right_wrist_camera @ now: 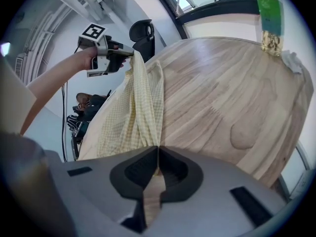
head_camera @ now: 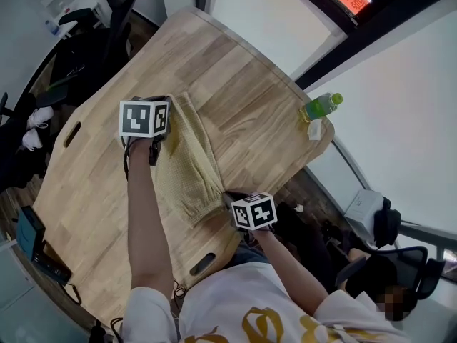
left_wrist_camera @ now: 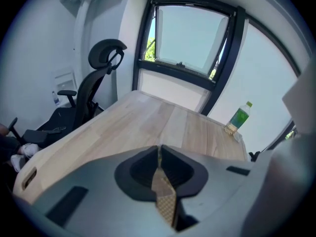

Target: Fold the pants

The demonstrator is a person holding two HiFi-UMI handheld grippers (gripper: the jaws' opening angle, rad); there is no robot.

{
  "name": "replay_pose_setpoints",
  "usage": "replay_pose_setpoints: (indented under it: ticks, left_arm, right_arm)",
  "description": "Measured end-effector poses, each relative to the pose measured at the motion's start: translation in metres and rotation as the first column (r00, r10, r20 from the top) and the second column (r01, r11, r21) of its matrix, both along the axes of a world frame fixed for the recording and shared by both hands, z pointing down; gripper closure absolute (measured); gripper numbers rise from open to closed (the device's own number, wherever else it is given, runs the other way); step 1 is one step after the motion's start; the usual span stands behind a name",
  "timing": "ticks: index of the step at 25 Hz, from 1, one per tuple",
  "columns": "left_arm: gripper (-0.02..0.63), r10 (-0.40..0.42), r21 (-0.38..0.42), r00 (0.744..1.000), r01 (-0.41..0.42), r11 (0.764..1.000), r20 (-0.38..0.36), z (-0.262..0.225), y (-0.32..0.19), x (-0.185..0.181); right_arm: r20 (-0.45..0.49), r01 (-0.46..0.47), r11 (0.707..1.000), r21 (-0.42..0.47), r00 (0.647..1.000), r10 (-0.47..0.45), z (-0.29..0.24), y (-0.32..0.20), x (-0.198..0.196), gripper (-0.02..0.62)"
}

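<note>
Pants (head_camera: 187,164) on wooden table (head_camera: 243,98), green bottle (head_camera: 321,106) (far corner) well apart

Daylight is flooding in from the far window (left_wrist_camera: 190,38), blowing out to white. Table (right_wrist_camera: 222,83) is showing soft sheen. 2 gripper views are bending hard at dark, vignetted edges.

The pants (head_camera: 187,164) are matt cloth with a fine checked weave. The desk (head_camera: 250,106) is smooth, grained wood. The bottle (head_camera: 323,106) is glossy plastic.
</note>
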State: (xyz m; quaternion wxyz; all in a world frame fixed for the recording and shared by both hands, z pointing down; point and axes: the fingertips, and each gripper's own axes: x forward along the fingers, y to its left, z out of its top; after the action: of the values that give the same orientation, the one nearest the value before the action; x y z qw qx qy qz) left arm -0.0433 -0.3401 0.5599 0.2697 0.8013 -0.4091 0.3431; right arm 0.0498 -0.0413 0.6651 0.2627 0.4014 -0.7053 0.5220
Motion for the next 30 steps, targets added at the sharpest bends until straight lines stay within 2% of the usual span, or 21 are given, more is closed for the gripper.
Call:
replay_pose_setpoints:
  ticks: [6,8,9,12,15,20,23,26,30]
  left_arm:
    - [0.577,0.034,-0.077,0.995,-0.026,0.997,0.094,0.057,-0.012,0.005]
    - [0.556,0.038,-0.090,0.994,-0.028,0.996,0.107,0.071,-0.012,0.005]
    - [0.527,0.036,-0.102,0.996,-0.027,0.994,0.086,0.076,-0.011,0.006]
    - [0.417,-0.004,-0.126,0.999,-0.001,0.992,-0.042,0.072,-0.008,0.012]
    - [0.333,-0.020,-0.086,0.995,0.011,0.996,-0.102,0.053,-0.005,0.011]
    - [0.307,0.004,-0.013,0.990,-0.006,1.000,-0.140,0.019,0.007,-0.001]
    - [0.302,-0.001,0.010,0.984,0.003,1.000,-0.177,0.006,0.016,-0.009]
    - [0.302,-0.010,0.014,0.982,0.013,1.000,-0.187,0.003,0.032,-0.020]
    - [0.316,-0.022,-0.003,0.978,0.022,1.000,-0.206,0.000,0.060,-0.030]
  right_arm:
    - [0.031,-0.015,1.000,-0.014,0.999,0.015,0.002,0.002,0.004,0.581]
    - [0.028,-0.010,1.000,-0.017,1.000,0.010,0.002,0.002,0.005,0.581]
    - [0.023,-0.006,1.000,-0.015,1.000,0.007,0.002,0.001,0.005,0.581]
    - [0.001,0.005,1.000,0.012,1.000,-0.005,0.001,0.000,0.005,0.581]
    - [-0.037,0.025,0.999,0.039,0.999,-0.023,0.002,-0.001,0.006,0.581]
    - [-0.058,0.021,0.999,0.047,0.998,-0.019,0.003,-0.001,0.008,0.580]
    - [-0.121,0.062,0.993,0.099,0.991,-0.050,0.003,-0.003,0.010,0.578]
    - [-0.166,0.073,0.989,0.131,0.985,-0.051,0.002,-0.004,0.012,0.575]
    - [-0.183,0.033,0.988,0.150,0.983,-0.005,-0.004,-0.005,0.019,0.565]
